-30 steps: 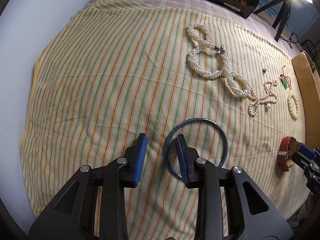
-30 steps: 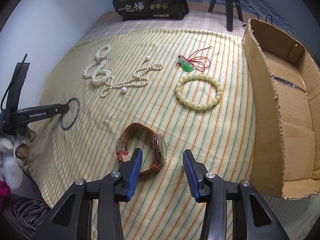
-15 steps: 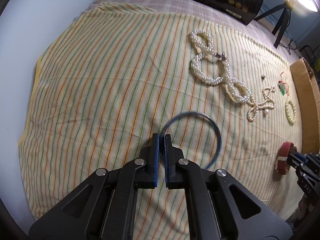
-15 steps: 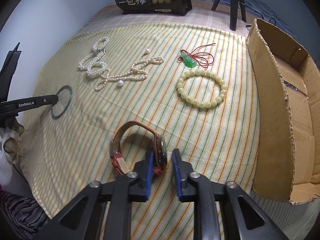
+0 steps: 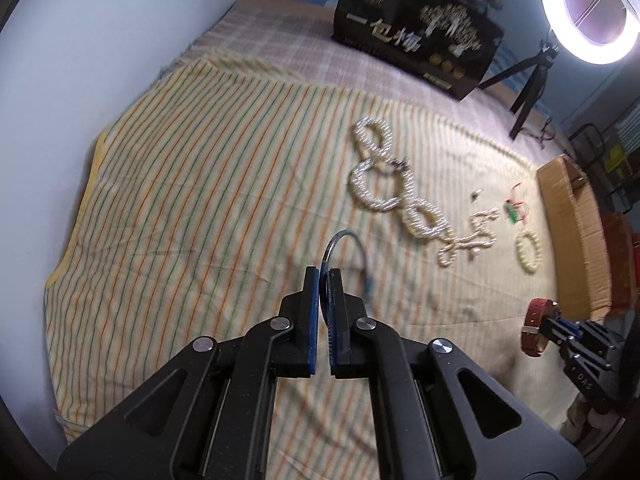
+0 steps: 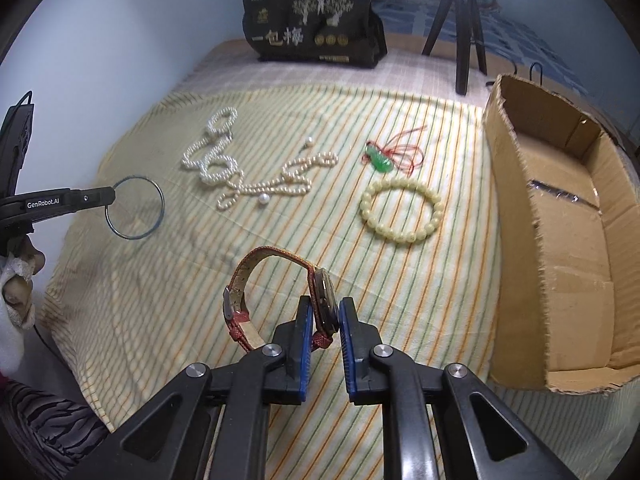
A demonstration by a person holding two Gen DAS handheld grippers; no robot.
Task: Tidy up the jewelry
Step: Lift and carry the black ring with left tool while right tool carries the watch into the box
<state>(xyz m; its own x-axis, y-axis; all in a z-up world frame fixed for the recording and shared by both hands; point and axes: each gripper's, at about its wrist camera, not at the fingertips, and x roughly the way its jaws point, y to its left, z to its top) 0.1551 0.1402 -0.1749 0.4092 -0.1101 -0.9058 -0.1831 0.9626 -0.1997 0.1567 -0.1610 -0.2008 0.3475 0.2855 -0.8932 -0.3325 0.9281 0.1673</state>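
Now, left tongs (image 5: 325,276): clenched on bangle (image 5: 362,254).
Right tongs (image 6: 325,310): gripping watch (image 6: 322,300).
Box (image 6: 568,280): bed's right edge.

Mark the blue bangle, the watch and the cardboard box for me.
blue bangle (image 6: 160,204): right wrist view, right side of the ring.
watch (image 6: 325,305): right wrist view, case between the claw pads.
cardboard box (image 6: 516,248): right wrist view, near side wall.

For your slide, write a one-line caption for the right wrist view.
Right gripper clamps a red-strapped watch above the striped cloth, cardboard box waiting at right.
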